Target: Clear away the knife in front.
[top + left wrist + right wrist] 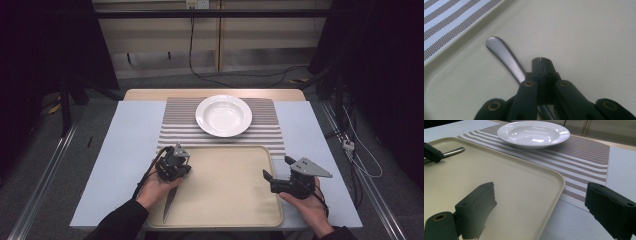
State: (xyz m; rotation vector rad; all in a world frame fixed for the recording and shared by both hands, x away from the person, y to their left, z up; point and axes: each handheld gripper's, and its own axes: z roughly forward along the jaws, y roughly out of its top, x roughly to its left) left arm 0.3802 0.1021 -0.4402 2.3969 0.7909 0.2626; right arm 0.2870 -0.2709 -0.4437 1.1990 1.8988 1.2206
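Resting low over the near left part of the beige tray, the left tongs had their jaws pressed together, tip against tip, and in the left gripper view the rounded steel handle of the knife ran out from beneath them toward the tray's raised left rim. Whether the closed jaws actually pinched the knife or merely lay over it could not be told. In the high view the knife's blade pointed back toward the person, lying just inside the tray's left edge and reaching close to its near edge. The right tongs stood wide, holding nothing, poised at the tray's right rim; in the right gripper view one jaw hung over the tray's floor and the other over the bare desk outside the rounded corner. The middle and right of the tray lay bare between the two tongs, which were well apart. Beyond the tray's far edge the striped placemat spread across the desk, its near edge tucked just beside the tray, and the white bowl sat on the mat toward its far side, apart from the tray. Strips of pale desk lay open on both sides of the mat and tray.
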